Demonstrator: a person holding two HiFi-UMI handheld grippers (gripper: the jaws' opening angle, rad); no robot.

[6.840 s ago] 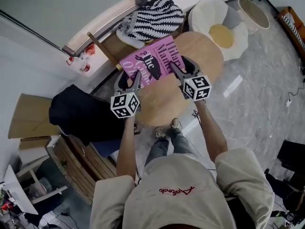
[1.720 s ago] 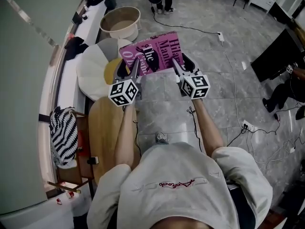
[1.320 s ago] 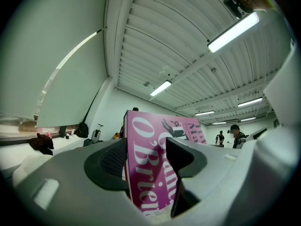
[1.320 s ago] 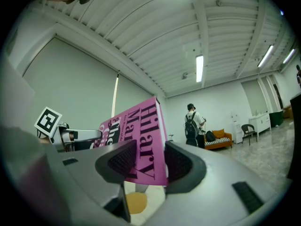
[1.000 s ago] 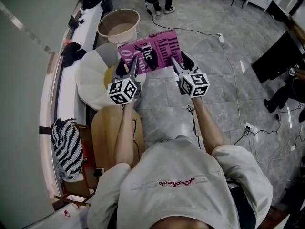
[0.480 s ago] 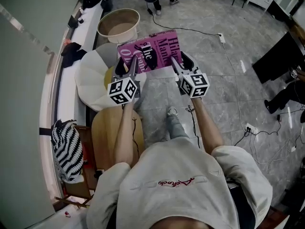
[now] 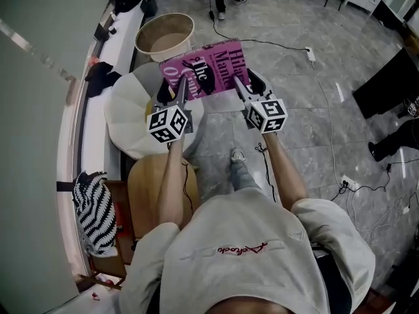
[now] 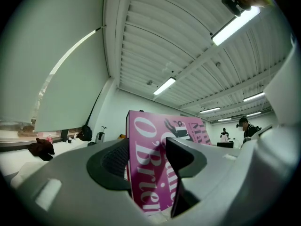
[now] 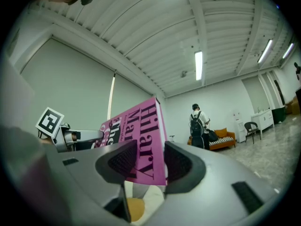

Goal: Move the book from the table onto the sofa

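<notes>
A pink book [image 7: 204, 70] hangs in the air, held flat between both grippers. My left gripper [image 7: 177, 97] is shut on the book's near left corner, and my right gripper [image 7: 243, 87] is shut on its near right corner. In the left gripper view the book [image 8: 157, 168] stands upright between the dark pads [image 8: 114, 160]. The right gripper view shows the book's edge [image 9: 143, 142] pinched in that gripper [image 9: 149, 166]. A white egg-shaped floor sofa [image 7: 134, 113] with a yellow middle lies below the book's left side.
The round wooden table [image 7: 145, 188] is behind, by my left arm. A beige round tub [image 7: 165, 34] stands beyond the sofa. A striped cushion [image 7: 95, 203] lies by the wall ledge [image 7: 72, 136]. Cables and a power strip [image 7: 348, 185] cross the grey floor at right. A person [image 9: 198, 126] stands far off.
The book left the wooden table and was carried round to above the white sofa. In the last second I stepped forward, and both grippers kept their grip.
</notes>
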